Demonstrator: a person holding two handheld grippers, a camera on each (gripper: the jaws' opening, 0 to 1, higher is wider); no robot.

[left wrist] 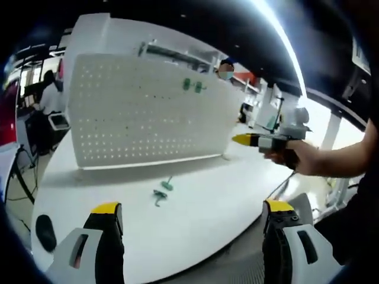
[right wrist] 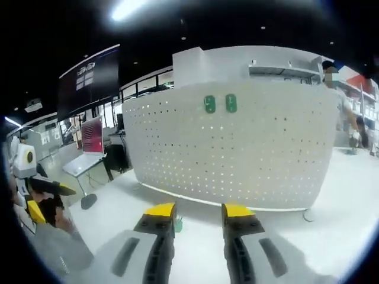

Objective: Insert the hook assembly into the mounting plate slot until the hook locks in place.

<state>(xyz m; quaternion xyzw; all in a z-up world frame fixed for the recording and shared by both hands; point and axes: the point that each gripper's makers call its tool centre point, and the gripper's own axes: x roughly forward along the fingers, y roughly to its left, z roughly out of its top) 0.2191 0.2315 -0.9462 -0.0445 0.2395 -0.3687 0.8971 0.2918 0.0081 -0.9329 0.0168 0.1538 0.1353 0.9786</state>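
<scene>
Right claw (right wrist: 198,214) slightly parted, empty, facing pegboard (right wrist: 237,148) bearing 2 green hooks (right wrist: 220,103).

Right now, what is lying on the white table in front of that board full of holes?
Two small green hooks lie loose on the white table, in front of the pegboard. Two more green pieces hang high on the board. In the right gripper view, the jaws hide most of the table's hooks.

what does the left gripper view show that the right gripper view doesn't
Left gripper view: two loose green hooks lying on the white table before the pegboard, and the right gripper held in a hand.

Right gripper view: a dark wall screen and a red display at left.

Both: the white pegboard with two green hooks mounted.
</scene>
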